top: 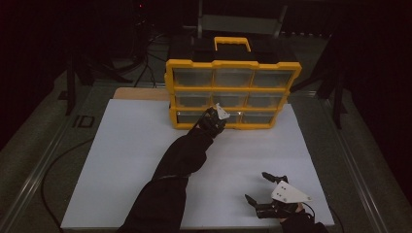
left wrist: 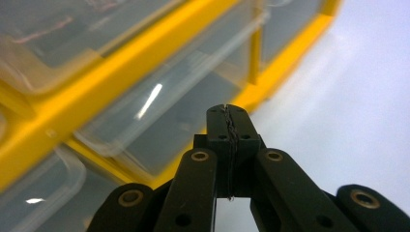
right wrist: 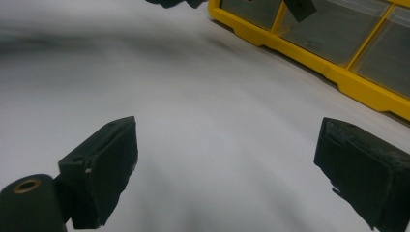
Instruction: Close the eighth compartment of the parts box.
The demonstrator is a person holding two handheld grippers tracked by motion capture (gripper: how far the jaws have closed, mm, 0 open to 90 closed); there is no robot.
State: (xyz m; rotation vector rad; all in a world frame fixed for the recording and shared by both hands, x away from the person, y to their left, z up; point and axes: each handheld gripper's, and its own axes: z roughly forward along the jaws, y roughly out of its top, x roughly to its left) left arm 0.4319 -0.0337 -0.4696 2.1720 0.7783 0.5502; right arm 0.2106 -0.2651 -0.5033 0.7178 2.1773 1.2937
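A yellow organiser (top: pixel 233 63) with three rows of clear drawers stands upright at the back of the white board (top: pixel 131 160). My left gripper (top: pixel 214 118) reaches out on a dark-sleeved arm to the bottom row, at the front of the clear drawer (top: pixel 190 117) on the left. In the left gripper view its jaws (left wrist: pixel 227 110) are pressed together with nothing visible between them, just short of a clear drawer front (left wrist: pixel 183 104) and the yellow frame (left wrist: pixel 72 108). My right gripper (top: pixel 256 186) rests low over the board's front right, jaws wide apart (right wrist: pixel 227 159) and empty, facing the organiser's yellow base (right wrist: pixel 309 53).
A yellow carry handle (top: pixel 233 42) tops the black part behind the organiser. A wooden panel (top: pixel 141 93) shows under the board's back left edge. Cables (top: pixel 53 170) run on the grey table at the left. Dark stands (top: pixel 73 82) flank the back.
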